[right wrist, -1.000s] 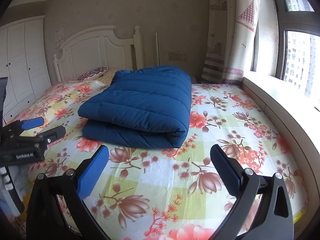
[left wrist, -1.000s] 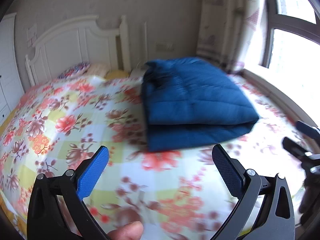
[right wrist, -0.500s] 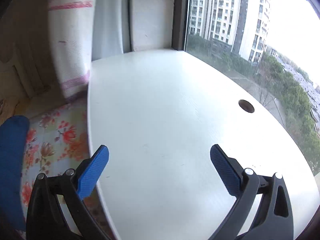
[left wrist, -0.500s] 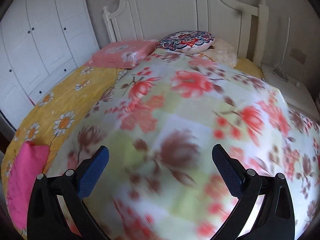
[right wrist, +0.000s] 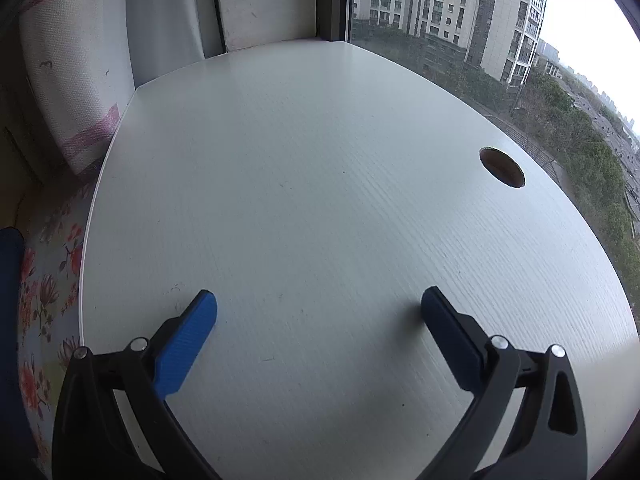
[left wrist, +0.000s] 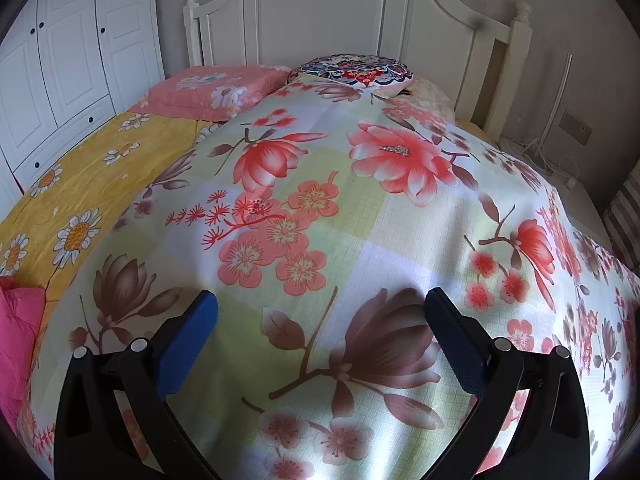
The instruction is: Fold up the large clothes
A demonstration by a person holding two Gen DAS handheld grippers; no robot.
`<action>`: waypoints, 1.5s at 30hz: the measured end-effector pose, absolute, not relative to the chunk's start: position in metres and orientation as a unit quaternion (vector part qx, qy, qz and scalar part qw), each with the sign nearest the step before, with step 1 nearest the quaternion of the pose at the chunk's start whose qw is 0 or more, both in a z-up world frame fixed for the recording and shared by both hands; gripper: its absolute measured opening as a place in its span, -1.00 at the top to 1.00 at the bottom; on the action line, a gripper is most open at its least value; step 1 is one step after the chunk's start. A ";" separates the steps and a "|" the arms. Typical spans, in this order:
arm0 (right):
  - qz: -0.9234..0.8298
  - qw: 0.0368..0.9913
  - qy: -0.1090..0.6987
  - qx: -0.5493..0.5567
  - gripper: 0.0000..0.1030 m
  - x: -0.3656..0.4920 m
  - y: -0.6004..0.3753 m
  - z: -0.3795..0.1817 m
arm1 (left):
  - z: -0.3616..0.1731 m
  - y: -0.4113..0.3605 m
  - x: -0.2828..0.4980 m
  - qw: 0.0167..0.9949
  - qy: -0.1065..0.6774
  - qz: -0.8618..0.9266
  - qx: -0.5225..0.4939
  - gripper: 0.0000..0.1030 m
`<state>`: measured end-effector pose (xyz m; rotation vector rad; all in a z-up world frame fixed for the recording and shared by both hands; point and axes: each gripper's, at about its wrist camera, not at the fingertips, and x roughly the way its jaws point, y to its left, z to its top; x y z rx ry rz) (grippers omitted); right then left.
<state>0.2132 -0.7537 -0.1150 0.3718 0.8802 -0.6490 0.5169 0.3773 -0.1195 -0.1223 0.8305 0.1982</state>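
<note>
I count two grippers, both spread wide and holding nothing. My left gripper (left wrist: pixel 320 308) hangs over the floral sheet (left wrist: pixel 360 220), pointed at the headboard (left wrist: pixel 332 12). Ahead of it lie two pillows: one pink (left wrist: pixel 208 90), one round patterned (left wrist: pixel 352 70). One yellow daisy cover (left wrist: pixel 80 184) shows along the sheet's left edge, and one bright pink cloth (left wrist: pixel 18 328) sits at the far left border. The sheet between the blue fingers (left wrist: pixel 188 338) and the pillows is bare, so there is open room forward.

My right gripper (right wrist: pixel 318 306) is over the white sill board (right wrist: pixel 320 180), which has one round hole (right wrist: pixel 502 167) near the window (right wrist: pixel 460 20); the board is otherwise bare. Its left edge meets the bed. The coat (right wrist: pixel 10 320) is only a dark blue sliver at the left border there, beside the sill; I cannot tell its long axis or which way it points
</note>
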 end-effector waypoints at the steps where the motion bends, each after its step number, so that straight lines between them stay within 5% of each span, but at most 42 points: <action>1: -0.307 0.838 0.416 0.175 -0.96 0.214 -0.754 -0.116 | -0.119 0.378 0.516 0.909 0.402 0.096 -0.059 -0.91; 45: -0.307 0.838 0.416 0.175 -0.96 0.217 -0.752 -0.115 | -0.120 0.379 0.517 0.908 0.404 0.097 -0.058 -0.91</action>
